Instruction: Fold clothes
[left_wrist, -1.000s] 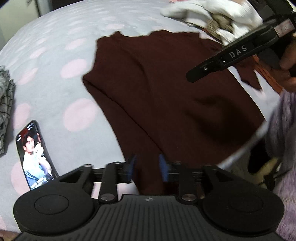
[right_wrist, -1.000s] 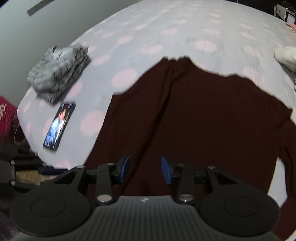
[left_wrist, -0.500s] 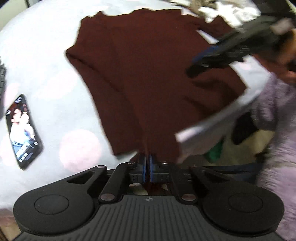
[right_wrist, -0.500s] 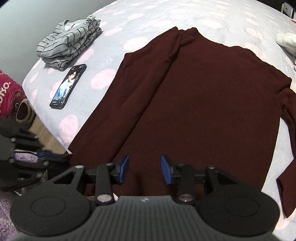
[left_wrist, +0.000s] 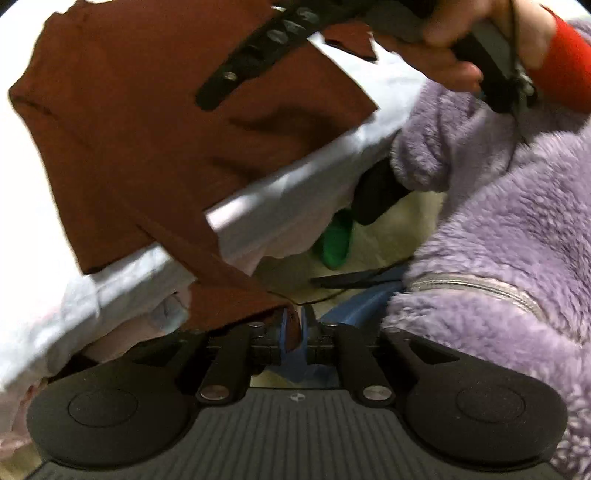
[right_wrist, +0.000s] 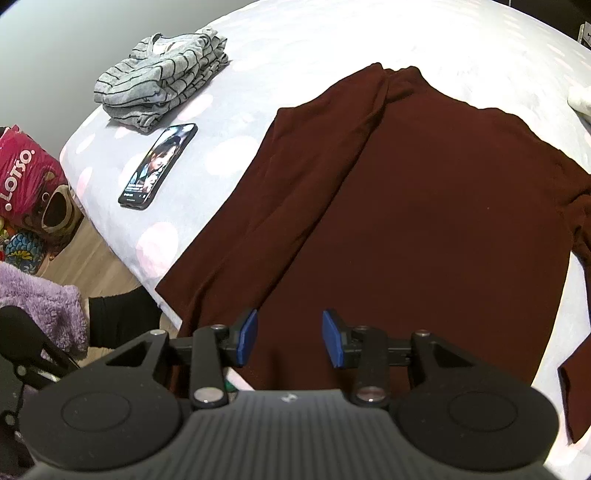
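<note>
Left wrist view: left tongs (left_wrist: 293, 329), just eased slightly, pinch the maroon garment's (left_wrist: 155, 122) hem off the bed (right_wrist: 295, 48); right tongs (right_wrist: 289, 339) hover released above it.

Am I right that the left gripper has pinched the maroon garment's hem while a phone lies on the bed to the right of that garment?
Not quite: in the right wrist view the phone lies left of the maroon garment, beside the folded grey striped top. The left gripper does pinch the hem.

Bare bed (right_wrist: 332, 44) beyond the maroon top (right_wrist: 424, 221) — phone (right_wrist: 158, 167), folded striped shirt (right_wrist: 162, 77) crowd its left.
</note>
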